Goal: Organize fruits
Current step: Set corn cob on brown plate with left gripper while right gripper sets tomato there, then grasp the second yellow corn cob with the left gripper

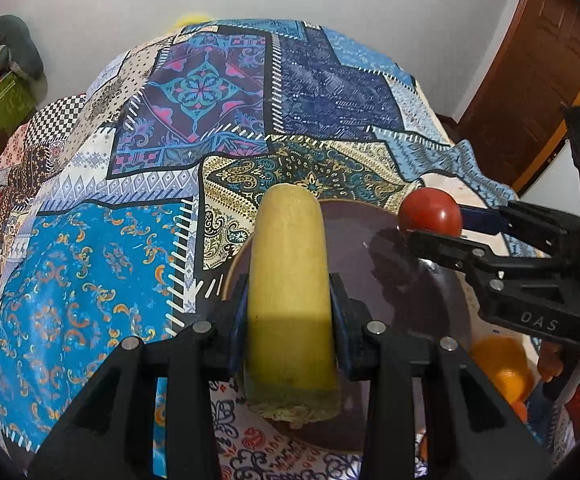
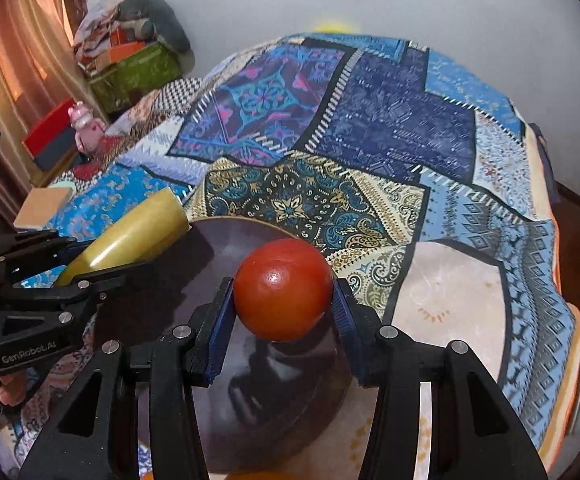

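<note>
Patchwork cloth [image 1: 217, 128] covers the whole surface, blue/navy/gold panels, draped over the far and right edges; white wall behind, brown door [image 1: 530, 80] at right in the left view, curtain [image 2: 13, 60] and a pile of boxes and clothes [image 2: 133, 52] at left in the right view. Dark round plate [image 1: 354, 248] sits on the cloth at the near side, glossy, bare where it shows, shadows of both claws on it. Left claw [image 1: 290, 316] is clamped on a long pale yellow fruit [image 1: 287, 280], blue pads pressing both its sides, jaws only partly apart to fit its width; fruit points away from the camera, its cut, rough end toward the lens, held over the left part of the plate, above it rather than resting as far as I can tell. In the right view the same fruit [image 2: 137, 236] comes in from the left with its far end at the plate's left rim. Right claw [image 2: 283, 304] is clamped on a tomato [image 2: 281, 288], red, round, glossy, one pad on each side, jaws spread just to its width; tomato hangs over the plate's far half, not touching it. From the left view the tomato [image 1: 430, 212] is at the plate's far right edge, well apart from the yellow fruit. Orange [image 1: 504, 364] lies beside the plate's near right rim, partly hidden under the right claw's body. A fingertip [image 2: 9, 390] shows under the left claw's body.
</note>
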The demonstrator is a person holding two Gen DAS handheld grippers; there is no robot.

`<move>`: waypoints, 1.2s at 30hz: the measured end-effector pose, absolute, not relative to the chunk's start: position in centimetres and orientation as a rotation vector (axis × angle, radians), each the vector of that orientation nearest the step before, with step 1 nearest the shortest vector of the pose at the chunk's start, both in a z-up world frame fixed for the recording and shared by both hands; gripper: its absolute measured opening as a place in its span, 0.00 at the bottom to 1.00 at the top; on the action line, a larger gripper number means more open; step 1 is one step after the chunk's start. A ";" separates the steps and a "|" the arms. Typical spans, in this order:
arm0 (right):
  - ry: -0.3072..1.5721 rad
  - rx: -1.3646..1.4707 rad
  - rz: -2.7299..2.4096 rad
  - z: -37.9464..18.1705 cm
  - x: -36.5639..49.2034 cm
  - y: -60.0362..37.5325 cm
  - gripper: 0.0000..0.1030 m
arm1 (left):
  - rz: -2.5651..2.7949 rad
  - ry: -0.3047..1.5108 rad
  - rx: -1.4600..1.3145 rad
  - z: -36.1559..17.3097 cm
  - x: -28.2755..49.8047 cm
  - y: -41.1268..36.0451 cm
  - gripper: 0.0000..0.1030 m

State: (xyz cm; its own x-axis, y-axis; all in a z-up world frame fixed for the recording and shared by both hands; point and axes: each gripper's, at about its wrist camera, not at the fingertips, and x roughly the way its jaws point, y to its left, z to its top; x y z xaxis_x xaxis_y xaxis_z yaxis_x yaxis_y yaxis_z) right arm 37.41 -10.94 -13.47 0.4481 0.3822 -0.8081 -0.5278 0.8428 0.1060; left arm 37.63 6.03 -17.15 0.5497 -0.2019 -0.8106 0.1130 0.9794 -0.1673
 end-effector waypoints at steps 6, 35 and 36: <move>1.022 -0.225 0.592 -15.1 38.5 -10.2 0.43 | -0.197 0.988 -0.068 -18.0 38.2 5.4 0.35; 0.779 -0.234 0.536 -8.5 31.9 -13.4 0.63 | -0.178 0.843 -0.027 -10.8 32.1 4.8 0.41; 0.767 -0.230 0.532 -8.1 31.3 -13.7 0.64 | -0.177 0.836 -0.024 -10.4 31.7 4.7 0.42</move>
State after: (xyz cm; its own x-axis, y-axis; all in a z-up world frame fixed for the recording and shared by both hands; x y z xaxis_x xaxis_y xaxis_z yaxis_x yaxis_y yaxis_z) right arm 31.31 -13.65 -8.06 0.5968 0.3725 -0.7106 -0.5356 0.8445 -0.0071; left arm 31.66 4.73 -10.40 0.6566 -0.1656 -0.7358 0.1465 0.9850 -0.0908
